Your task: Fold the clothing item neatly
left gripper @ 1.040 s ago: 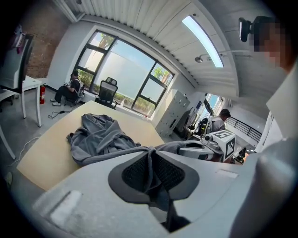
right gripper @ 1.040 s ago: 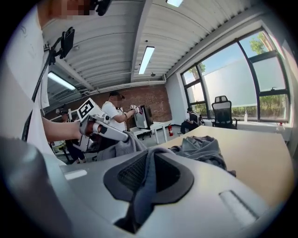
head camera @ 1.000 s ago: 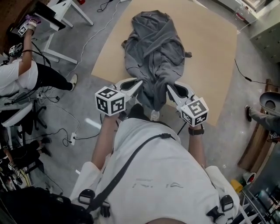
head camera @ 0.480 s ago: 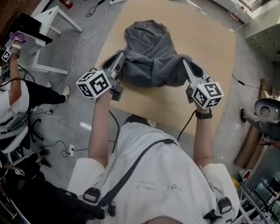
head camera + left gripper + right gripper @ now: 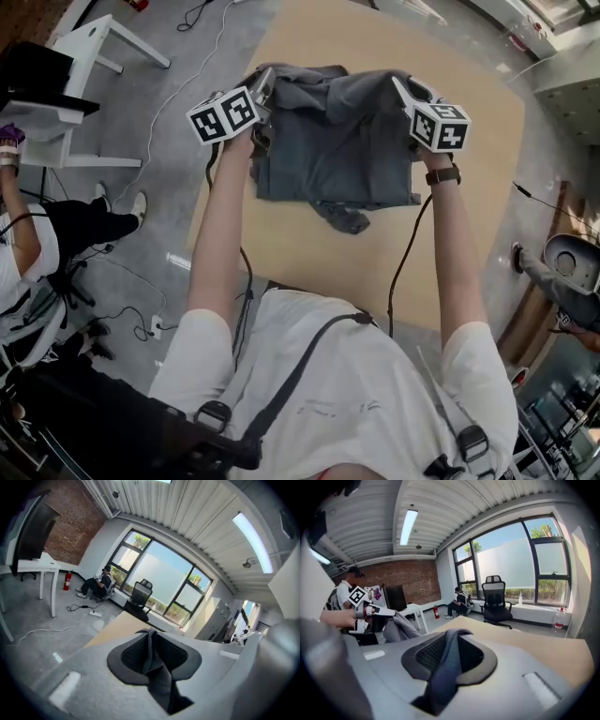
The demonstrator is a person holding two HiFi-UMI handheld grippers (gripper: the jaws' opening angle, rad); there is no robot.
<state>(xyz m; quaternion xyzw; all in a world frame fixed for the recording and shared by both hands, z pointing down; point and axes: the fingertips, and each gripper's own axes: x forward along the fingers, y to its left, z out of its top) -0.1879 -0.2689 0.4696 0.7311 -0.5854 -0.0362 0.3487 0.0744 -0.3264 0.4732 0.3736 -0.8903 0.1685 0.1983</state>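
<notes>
A grey garment (image 5: 333,155) hangs spread between my two grippers over the far half of the wooden table (image 5: 459,234), its lower edge and a loose sleeve end resting on the tabletop. My left gripper (image 5: 265,86) pinches the garment's upper left edge, and a fold of grey cloth (image 5: 158,679) sits clamped between its pads. My right gripper (image 5: 401,90) holds the upper right edge. Its jaws are opening, with a strip of cloth (image 5: 440,679) still pressed between the pads. In the right gripper view the left gripper (image 5: 370,613) shows with cloth trailing from it.
A white desk (image 5: 89,42) stands on the floor to the left, with cables (image 5: 178,103) beside it. A person (image 5: 28,234) sits at the far left. An office chair (image 5: 494,599) and a seated person (image 5: 458,603) are by the windows.
Both grippers have gone from the near table edge, apart and out to the far side, lifting the bunched garment and spreading it wide between them.
</notes>
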